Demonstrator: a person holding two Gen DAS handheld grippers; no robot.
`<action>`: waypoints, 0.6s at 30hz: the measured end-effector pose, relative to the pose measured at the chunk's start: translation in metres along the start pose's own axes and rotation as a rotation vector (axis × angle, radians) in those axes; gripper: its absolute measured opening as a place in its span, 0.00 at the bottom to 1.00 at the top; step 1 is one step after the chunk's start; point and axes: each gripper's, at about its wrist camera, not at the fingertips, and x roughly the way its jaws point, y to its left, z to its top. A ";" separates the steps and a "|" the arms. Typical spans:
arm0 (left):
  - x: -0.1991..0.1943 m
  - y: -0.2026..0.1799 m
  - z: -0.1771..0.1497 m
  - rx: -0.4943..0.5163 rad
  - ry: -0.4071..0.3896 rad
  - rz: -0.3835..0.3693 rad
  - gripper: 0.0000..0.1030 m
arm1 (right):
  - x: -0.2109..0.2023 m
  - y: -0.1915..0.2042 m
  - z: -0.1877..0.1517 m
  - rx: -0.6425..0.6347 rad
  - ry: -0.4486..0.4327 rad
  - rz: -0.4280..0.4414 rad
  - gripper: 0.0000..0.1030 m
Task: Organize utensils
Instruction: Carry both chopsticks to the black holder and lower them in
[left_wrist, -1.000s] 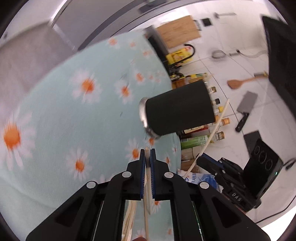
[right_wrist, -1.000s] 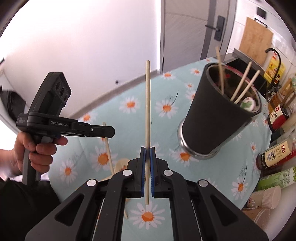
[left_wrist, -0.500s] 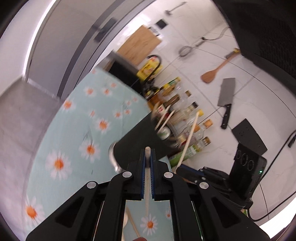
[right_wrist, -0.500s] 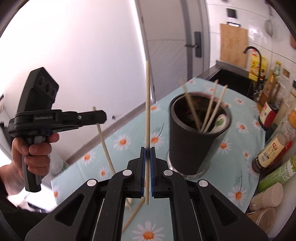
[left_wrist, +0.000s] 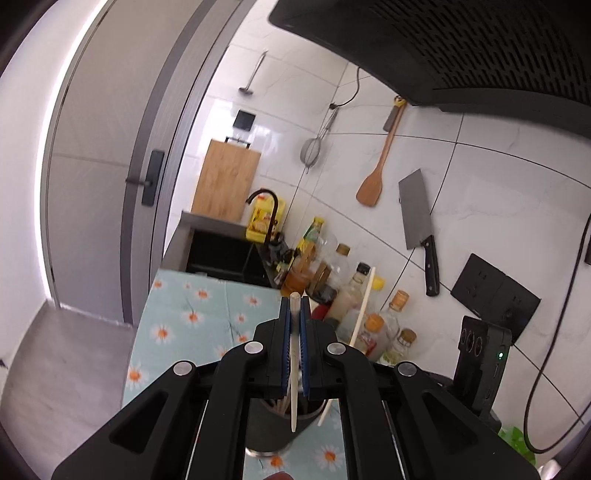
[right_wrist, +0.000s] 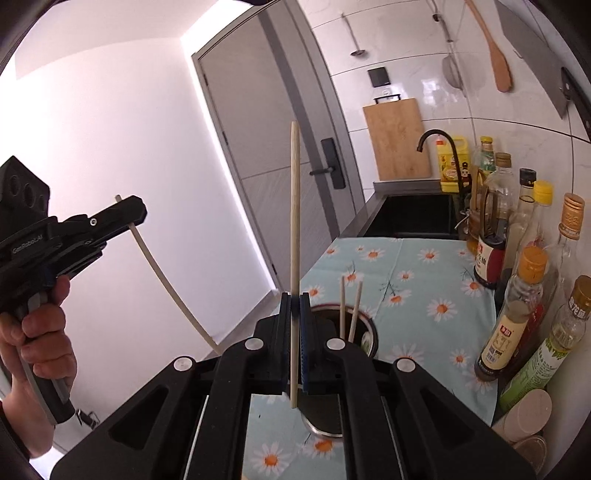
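"GenRobot.AI" printed in pale letters along the side of the left gripper (right_wrist: 127, 216); red and white bottle labels (right_wrist: 496, 341) by the wall too small to read. Right gripper (right_wrist: 294, 332) with jaws clamped on a pale wooden chopstick (right_wrist: 294, 206), upright, thin and round-tipped. Left jaws closed on a whiter chopstick (right_wrist: 162, 284), slanting down below them. Beneath both, a black utensil holder (right_wrist: 364, 334) on the daisy-print counter (right_wrist: 417, 280), more chopsticks (right_wrist: 351, 306) standing inside.
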 end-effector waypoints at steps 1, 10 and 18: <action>0.003 -0.003 0.003 0.017 -0.010 0.007 0.03 | 0.000 -0.002 0.003 0.014 -0.017 -0.004 0.05; 0.039 -0.023 0.016 0.095 -0.036 0.044 0.03 | 0.015 -0.017 0.012 0.050 -0.069 -0.030 0.05; 0.067 -0.025 0.007 0.142 0.041 0.073 0.04 | 0.031 -0.017 0.008 0.023 -0.044 -0.080 0.05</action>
